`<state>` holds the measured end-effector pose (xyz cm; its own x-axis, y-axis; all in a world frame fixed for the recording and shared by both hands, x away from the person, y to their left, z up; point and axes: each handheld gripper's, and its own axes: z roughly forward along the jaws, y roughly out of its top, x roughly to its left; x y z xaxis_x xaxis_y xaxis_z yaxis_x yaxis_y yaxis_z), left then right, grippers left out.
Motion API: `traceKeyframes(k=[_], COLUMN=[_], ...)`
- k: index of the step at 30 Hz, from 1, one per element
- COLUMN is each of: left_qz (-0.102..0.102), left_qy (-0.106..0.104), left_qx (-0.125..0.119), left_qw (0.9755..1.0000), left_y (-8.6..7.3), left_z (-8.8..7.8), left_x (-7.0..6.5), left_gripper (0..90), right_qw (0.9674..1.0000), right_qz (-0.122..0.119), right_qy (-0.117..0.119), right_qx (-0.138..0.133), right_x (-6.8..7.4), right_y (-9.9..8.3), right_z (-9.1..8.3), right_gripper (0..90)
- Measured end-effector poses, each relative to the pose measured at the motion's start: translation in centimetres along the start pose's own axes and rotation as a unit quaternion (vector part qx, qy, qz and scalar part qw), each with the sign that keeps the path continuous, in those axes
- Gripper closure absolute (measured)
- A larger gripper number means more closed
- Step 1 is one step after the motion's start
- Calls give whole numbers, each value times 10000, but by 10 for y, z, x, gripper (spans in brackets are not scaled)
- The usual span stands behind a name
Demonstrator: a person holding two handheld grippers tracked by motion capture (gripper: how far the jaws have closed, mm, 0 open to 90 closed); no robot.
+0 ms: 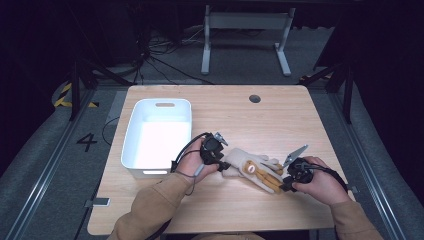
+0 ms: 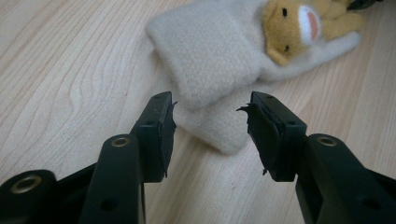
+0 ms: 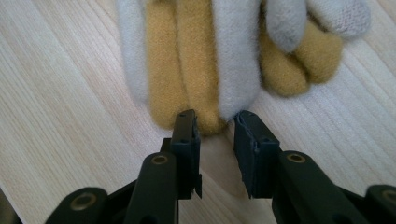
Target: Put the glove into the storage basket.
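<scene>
- A white bin (image 1: 157, 135) stands on the left half of the desk (image 1: 280, 120), its hollow bare; likely it is where the gloves are meant to go
- The left claw (image 1: 223, 162) rests low at the cuff end of the gloves (image 1: 255, 170); in the left gripper view its jaws stand apart with the cream cuff (image 2: 205, 70) just ahead of them, not pinched; probably it is lined up to take that end
- The gloves lie flat in the middle of the desk, cream and mustard, a small bear face (image 2: 294, 28) on the back
- The right claw (image 1: 286, 185) sits at the fingertip end; its jaws are apart, tips touching or just short of a mustard finger (image 3: 187, 70), nothing clamped; seemingly set to grip the opposite end
</scene>
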<state>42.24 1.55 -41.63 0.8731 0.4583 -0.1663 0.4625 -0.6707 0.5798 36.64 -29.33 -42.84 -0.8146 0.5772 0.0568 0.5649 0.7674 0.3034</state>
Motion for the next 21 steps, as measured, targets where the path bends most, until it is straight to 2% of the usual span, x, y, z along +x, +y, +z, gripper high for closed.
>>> traceKeyframes(k=[3, 5, 9, 17, 21], left_qz=[-9, -21, -29, -83, 19], left_qy=[10, 21, 68, 68, 106], left_qx=[6, 30, 42, 38, 53], left_qw=[10000, 10000, 10000, 9999, 9999], left_y=[0, -1, 0, 2, 3], left_z=[1, 3, 8, 18, 21], left_x=[0, 1, 2, 2, 0], left_gripper=[509, 506, 502, 499, 560], right_qw=[10000, 9999, 9997, 9995, 9995], right_qz=[-20, -58, -148, -219, -233], right_qy=[-30, -111, -129, -140, -127], right_qx=[25, 76, 138, 152, 149], right_x=[0, 2, 4, 4, 3], right_y=[0, 2, 4, 4, 4], right_z=[0, 0, 1, 1, 1], right_gripper=[711, 765, 856, 882, 888])
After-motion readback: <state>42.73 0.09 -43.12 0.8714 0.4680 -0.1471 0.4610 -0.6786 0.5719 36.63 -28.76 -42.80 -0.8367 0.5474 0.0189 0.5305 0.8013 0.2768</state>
